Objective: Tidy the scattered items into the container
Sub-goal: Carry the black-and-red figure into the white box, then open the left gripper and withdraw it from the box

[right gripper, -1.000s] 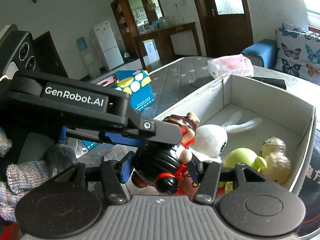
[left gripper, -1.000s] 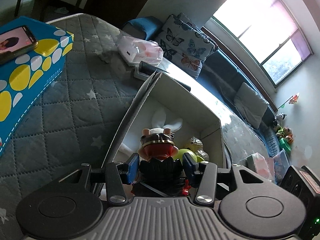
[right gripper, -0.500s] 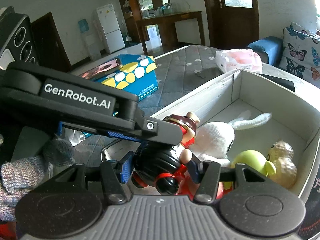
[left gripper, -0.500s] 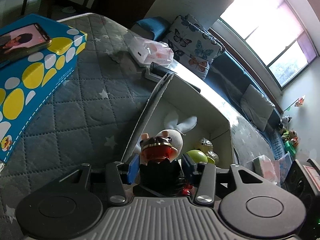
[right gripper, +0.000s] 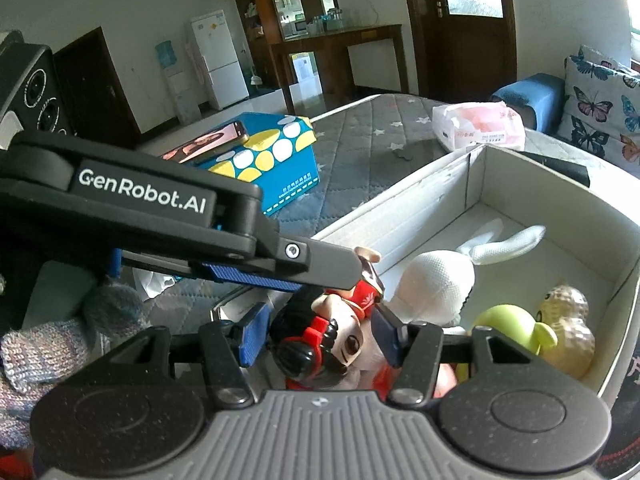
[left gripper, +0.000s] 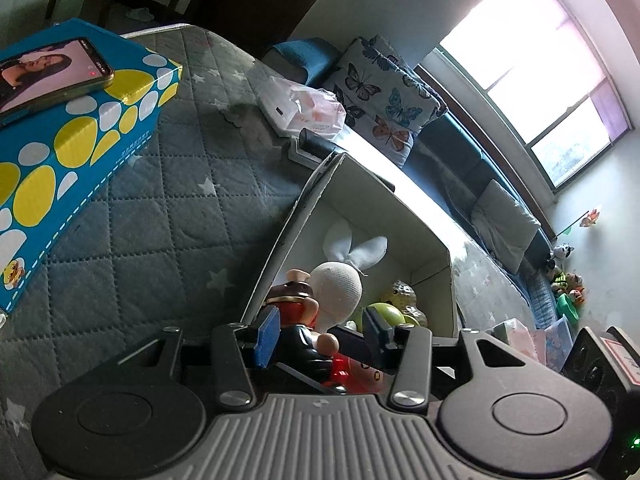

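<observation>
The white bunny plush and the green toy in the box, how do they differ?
The white bunny plush is knitted fabric with two long ears lying flat; the green toy is smooth, glossy and rounded. The bunny plush looks larger than the green toy. The bunny plush lies mid-box; the green toy sits beside the tan bumpy toy. Both rest inside the white box.

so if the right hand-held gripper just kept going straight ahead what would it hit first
Probably the red and black doll, which already sits between the open fingers of the right hand-held gripper. Beyond it lies the white plush rabbit in the white box, though depth is uncertain.
</observation>
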`<control>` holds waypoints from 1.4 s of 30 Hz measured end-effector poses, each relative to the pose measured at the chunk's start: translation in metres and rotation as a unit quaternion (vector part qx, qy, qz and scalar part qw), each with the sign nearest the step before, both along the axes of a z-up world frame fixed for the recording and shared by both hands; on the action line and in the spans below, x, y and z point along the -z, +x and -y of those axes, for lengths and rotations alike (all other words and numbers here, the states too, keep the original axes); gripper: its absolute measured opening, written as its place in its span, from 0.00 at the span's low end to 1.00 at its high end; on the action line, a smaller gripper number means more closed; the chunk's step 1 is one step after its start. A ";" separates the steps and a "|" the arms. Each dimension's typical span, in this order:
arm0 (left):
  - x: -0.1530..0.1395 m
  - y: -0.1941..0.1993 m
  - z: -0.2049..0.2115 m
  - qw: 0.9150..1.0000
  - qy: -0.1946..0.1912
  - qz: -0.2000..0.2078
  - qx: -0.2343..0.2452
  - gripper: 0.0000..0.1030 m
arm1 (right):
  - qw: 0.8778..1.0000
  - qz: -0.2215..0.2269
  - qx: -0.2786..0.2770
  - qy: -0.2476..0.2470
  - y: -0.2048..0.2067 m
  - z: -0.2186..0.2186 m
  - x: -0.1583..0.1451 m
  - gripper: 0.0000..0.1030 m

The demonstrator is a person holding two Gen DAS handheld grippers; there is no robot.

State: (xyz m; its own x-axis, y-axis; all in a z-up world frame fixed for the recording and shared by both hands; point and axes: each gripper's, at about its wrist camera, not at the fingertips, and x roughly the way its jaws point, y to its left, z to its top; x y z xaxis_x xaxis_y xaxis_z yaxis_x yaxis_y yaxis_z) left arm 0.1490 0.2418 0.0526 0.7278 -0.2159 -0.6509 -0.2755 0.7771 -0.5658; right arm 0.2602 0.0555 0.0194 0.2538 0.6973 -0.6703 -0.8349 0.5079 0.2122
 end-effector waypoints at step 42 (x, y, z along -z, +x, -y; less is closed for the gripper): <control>-0.027 -0.071 0.074 0.998 0.036 0.046 0.026 0.47 | 0.994 0.068 0.061 0.067 -0.079 0.107 -0.022 0.89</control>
State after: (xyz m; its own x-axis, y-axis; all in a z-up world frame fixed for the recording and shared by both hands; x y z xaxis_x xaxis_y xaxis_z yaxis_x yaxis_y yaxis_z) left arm 0.0781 0.1675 0.0801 0.7746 -0.2110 -0.5962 -0.1820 0.8284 -0.5297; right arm 0.1810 -0.0519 0.0409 0.4243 0.7361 -0.5274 -0.7946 0.5820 0.1731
